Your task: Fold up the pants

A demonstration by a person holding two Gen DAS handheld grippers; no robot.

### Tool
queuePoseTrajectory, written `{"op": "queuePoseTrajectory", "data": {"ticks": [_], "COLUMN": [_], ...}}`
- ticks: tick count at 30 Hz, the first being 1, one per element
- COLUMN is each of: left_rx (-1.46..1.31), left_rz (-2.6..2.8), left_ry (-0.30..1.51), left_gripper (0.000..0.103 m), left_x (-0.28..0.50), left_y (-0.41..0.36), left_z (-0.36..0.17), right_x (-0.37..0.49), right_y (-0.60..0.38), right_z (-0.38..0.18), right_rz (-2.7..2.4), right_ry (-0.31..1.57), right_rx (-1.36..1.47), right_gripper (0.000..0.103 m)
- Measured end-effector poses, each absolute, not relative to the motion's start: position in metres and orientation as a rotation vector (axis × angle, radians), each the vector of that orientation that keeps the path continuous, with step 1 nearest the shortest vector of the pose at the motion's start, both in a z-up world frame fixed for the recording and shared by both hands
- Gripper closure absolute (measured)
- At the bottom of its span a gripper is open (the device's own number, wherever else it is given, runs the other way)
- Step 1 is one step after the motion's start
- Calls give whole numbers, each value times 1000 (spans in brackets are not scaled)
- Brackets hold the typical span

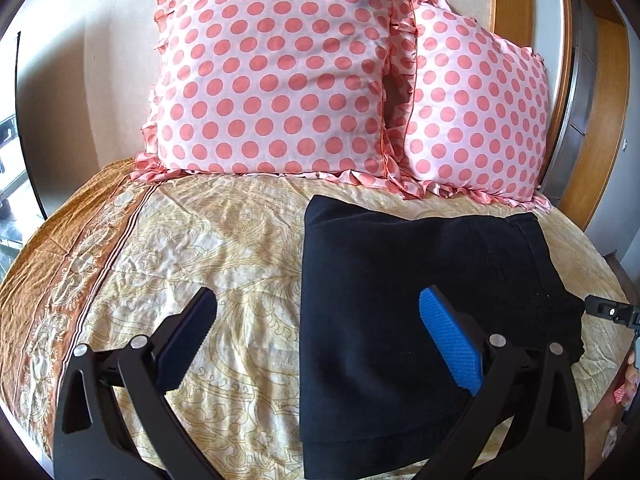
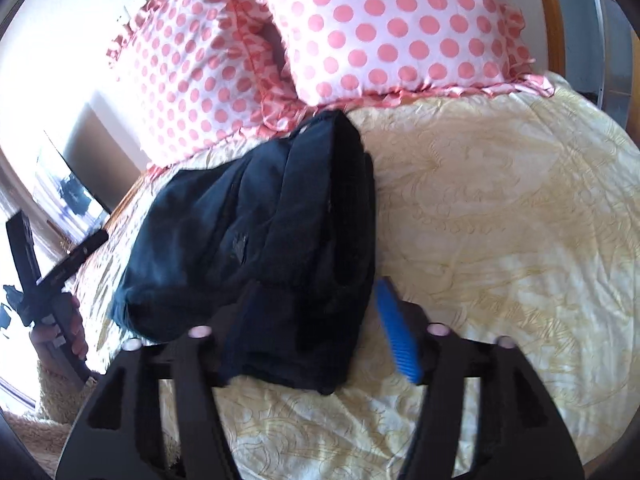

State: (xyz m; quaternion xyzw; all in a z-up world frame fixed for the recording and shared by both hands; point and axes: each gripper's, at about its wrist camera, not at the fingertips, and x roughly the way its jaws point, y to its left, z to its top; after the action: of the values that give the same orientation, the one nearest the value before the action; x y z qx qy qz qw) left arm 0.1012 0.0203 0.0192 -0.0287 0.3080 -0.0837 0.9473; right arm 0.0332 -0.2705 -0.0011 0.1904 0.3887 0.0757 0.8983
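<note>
The dark navy pants (image 1: pixel 400 300) lie folded in a compact rectangle on the yellow patterned bedsheet (image 1: pixel 224 248). My left gripper (image 1: pixel 316 320) is open and empty, hovering over the pants' left edge, its blue pad (image 1: pixel 448 344) above the cloth. In the right wrist view the pants (image 2: pixel 248 240) form a thick folded bundle. My right gripper (image 2: pixel 312 312) is open around the bundle's near end; the left finger is hidden behind the cloth and the blue pad (image 2: pixel 396 340) stands just right of it.
Two pink polka-dot pillows (image 1: pixel 276 76) (image 1: pixel 476 116) lean against the wall at the bed's head. A wooden frame (image 1: pixel 560 80) runs along the right. The sheet's brown border (image 1: pixel 72 264) marks the left side. The other gripper and hand (image 2: pixel 52 280) show at far left.
</note>
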Motion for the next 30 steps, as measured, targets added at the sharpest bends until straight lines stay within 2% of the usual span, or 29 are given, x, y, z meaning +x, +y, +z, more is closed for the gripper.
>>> {"op": "queuePoseTrajectory", "data": {"ticks": [6, 12, 28, 30], "left_rx": [-47, -37, -98, -118], "left_rz": [-176, -180, -217, -238], "left_ry": [650, 662, 729, 749], "left_gripper": [2, 2, 2, 2], "left_x": [103, 104, 122, 127], "left_y": [18, 18, 31, 35], "left_z": [16, 13, 4, 2], "right_x": [81, 104, 118, 117], "right_y": [-296, -286, -277, -276], "right_z": [-22, -37, -43, -42], "right_rz": [227, 273, 380, 368], "right_ry": [939, 1020, 1033, 1024], "right_rx": [572, 583, 631, 607], "right_gripper": [28, 31, 31, 48]}}
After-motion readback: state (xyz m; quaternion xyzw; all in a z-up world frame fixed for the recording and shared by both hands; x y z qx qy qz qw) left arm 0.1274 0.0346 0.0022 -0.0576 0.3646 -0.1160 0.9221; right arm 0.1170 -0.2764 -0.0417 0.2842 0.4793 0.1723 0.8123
